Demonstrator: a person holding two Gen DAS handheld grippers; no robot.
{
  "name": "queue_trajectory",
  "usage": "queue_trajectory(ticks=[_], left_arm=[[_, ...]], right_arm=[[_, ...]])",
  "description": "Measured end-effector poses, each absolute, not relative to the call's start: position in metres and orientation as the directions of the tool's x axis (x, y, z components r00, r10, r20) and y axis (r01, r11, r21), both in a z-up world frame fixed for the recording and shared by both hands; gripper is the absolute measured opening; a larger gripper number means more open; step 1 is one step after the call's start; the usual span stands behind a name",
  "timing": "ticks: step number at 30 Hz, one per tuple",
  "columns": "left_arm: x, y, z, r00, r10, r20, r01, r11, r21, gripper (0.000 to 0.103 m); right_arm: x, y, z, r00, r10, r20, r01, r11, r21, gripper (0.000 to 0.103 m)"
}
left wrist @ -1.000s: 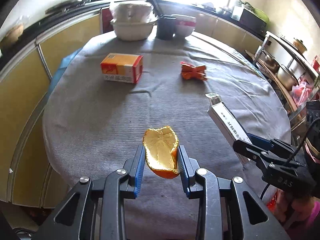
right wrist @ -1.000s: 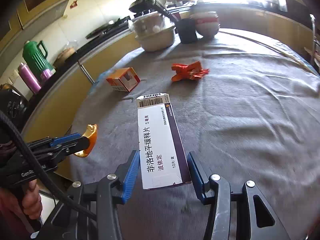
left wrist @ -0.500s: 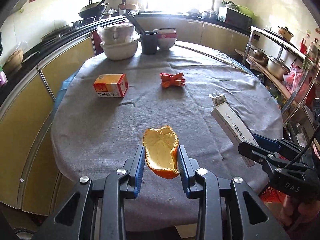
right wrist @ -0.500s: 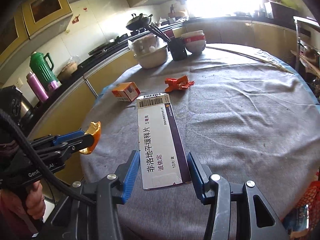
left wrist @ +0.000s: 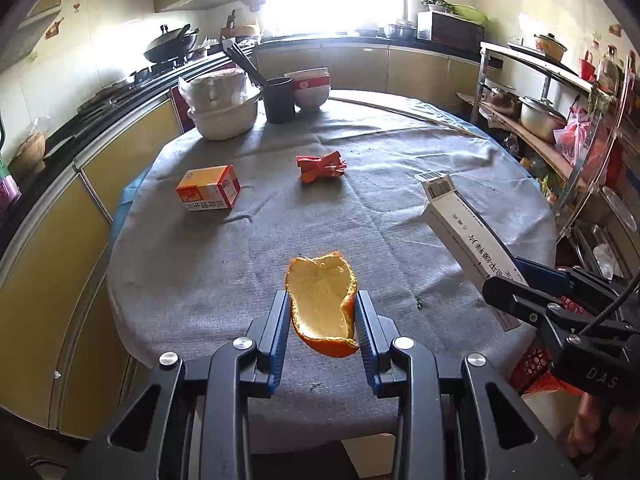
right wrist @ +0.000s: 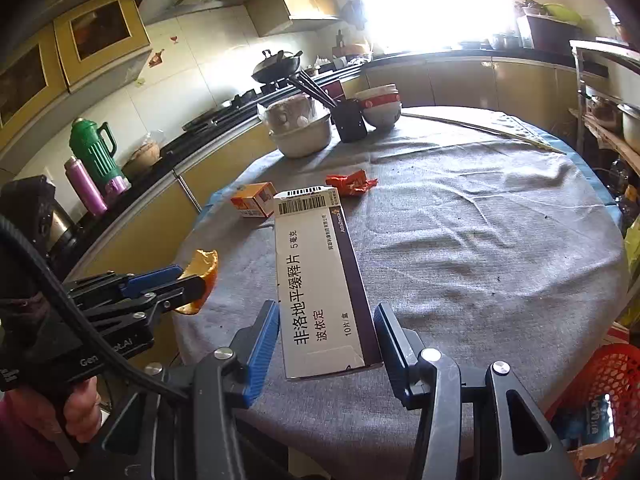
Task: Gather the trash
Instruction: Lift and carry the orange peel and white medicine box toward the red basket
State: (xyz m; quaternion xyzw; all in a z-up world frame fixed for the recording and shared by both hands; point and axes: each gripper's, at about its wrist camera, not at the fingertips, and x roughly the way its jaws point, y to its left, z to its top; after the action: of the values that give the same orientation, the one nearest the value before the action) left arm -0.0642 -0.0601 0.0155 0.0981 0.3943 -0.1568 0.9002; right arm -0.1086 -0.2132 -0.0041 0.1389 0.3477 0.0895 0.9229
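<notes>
The round tabletop (left wrist: 400,208), covered in grey cloth, carries bowls and a dark utensil holder at its far side, out of the way of the litter nearer the person. Off its near right edge sits a red basket (right wrist: 608,384), probably the bin, which would explain why both tools hang near that edge. Its contents are cut off by the frame.

The right tool (right wrist: 326,344) holds a long white medicine box (right wrist: 320,280) lengthwise; the right jaw presses its dark side, but a sliver of gap shows at the left jaw, so the firmness of the grip is hard to judge.

The left tool (left wrist: 322,320) is closed on an orange peel (left wrist: 322,304), clamped at its curled sides (its underside is unseen).

An orange carton (left wrist: 209,193) and a crumpled red wrapper (left wrist: 321,166) lie on the cloth, not yet collected.
</notes>
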Motion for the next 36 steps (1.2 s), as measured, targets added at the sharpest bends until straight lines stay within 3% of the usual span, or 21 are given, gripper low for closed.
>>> queue_trajectory(ticks=[36], left_arm=[[-0.115, -0.089, 0.033, 0.689, -0.202, -0.696, 0.407, 0.902, 0.142, 0.034]], right_arm=[[-0.186, -0.242, 0.019, 0.824, 0.226, -0.520, -0.040, 0.938, 0.344, 0.052]])
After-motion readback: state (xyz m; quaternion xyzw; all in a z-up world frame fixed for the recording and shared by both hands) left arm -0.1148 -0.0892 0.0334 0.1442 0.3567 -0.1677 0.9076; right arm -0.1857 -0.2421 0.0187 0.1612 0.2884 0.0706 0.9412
